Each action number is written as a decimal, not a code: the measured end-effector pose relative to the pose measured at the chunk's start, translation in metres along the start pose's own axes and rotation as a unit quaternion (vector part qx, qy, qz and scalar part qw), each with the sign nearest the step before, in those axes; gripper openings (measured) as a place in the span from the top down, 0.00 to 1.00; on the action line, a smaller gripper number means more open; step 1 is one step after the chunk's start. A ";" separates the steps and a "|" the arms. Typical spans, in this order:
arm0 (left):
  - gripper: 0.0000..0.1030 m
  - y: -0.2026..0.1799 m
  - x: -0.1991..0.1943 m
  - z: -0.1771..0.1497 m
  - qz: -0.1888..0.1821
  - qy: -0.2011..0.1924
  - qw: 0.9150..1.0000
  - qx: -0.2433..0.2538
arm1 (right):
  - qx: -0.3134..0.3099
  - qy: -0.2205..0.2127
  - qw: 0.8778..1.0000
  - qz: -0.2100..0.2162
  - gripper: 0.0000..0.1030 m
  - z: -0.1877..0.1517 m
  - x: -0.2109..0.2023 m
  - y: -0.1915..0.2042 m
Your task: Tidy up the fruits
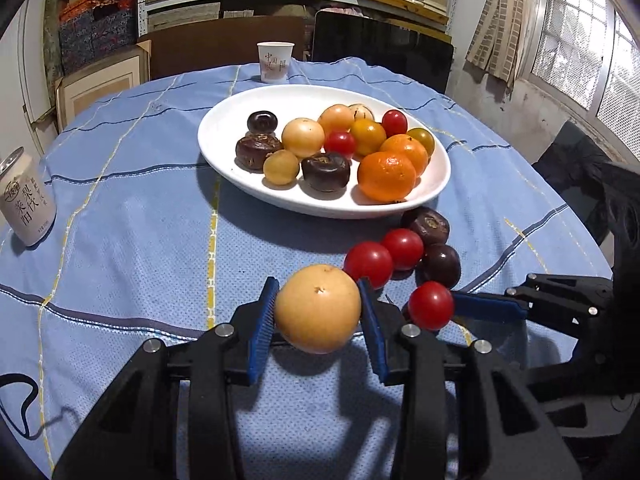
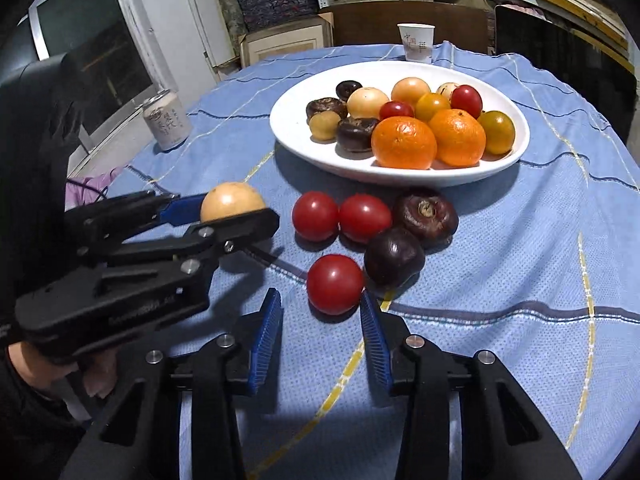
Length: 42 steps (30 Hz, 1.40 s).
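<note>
Fingers, left (image 1: 318, 312): your blue pads are pressed on both sides of a pale yellow fruit (image 1: 318, 308), which sits clear of the cloth, judged ready to carry to the plate (image 1: 224, 160).

Fingers, right (image 2: 322, 312): narrow gap, one pad touching a red tomato (image 2: 335, 284), the other apart from it; nothing gripped yet. You appear lined up for that tomato as the next pick.

Loose stock on the worktop (image 2: 520, 260): three tomatoes and two dark chestnut-like fruits (image 2: 425, 213), bunched just beside the plate's near rim.

Plate: white, oval, already holding oranges (image 2: 404, 142), pale fruits, small tomatoes and dark fruits, so it reads as the collecting point.

Can (image 1: 26, 200): Chinese characters down the label, too small to read with confidence.

Paper cup (image 1: 275, 61): red Chinese print, not legible.
</note>
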<state>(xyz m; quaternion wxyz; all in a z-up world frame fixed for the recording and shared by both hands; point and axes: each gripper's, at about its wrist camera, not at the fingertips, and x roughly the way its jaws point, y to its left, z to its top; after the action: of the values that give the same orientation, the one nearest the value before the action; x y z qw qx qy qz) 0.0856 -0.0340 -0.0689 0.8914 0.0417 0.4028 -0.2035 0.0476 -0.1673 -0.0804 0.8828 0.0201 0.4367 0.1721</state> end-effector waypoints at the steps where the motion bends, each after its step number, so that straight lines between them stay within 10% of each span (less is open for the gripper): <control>1: 0.62 0.001 0.000 0.000 -0.001 0.001 1.000 -0.001 | -0.001 -0.001 1.000 0.000 0.59 0.002 0.001 0.001; 42: 0.40 0.011 -0.021 -0.036 0.022 0.048 0.998 0.022 | 0.012 -0.002 1.000 0.019 0.70 -0.014 -0.007 -0.008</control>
<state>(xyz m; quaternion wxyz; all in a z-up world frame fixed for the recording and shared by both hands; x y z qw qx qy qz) 0.0525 -0.0085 -0.0785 0.8740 0.0795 0.4398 -0.1905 0.0352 -0.1788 -0.0857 0.8798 0.0392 0.4366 0.1837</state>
